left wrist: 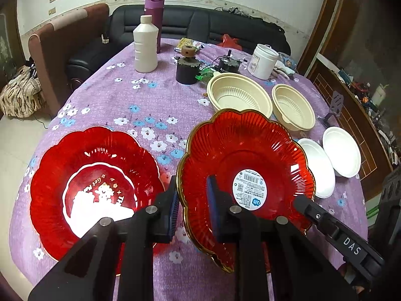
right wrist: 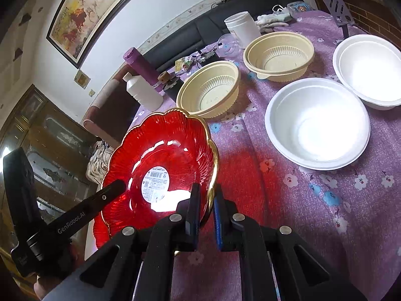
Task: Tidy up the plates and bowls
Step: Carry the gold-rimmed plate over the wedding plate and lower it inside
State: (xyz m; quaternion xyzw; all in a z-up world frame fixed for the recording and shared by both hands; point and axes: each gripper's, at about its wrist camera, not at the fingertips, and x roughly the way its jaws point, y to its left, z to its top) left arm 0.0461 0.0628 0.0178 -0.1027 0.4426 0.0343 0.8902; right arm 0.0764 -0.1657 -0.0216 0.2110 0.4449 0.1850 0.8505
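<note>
A red gold-rimmed flower plate (left wrist: pixel 250 165) with a white barcode sticker is held tilted above the purple floral tablecloth (left wrist: pixel 140 105). My left gripper (left wrist: pixel 194 200) has its fingers on either side of the plate's left rim, seemingly shut on it. My right gripper (right wrist: pixel 206 205) is shut on the same plate (right wrist: pixel 160 150) at its right rim. A second red plate (left wrist: pixel 92 188) with white lettering lies flat to the left. Two beige ribbed bowls (left wrist: pixel 239 96) (left wrist: pixel 293 106) and two white bowls (right wrist: pixel 317 123) (right wrist: pixel 371 70) stand to the right.
At the far side stand a white bottle (left wrist: pixel 145 46), a purple flask (left wrist: pixel 153 20), a dark round device (left wrist: pixel 187 69) and a white tub (left wrist: pixel 263 61). A black sofa (left wrist: pixel 200 27) is behind the table. A brown cabinet (left wrist: pixel 351 105) is at the right.
</note>
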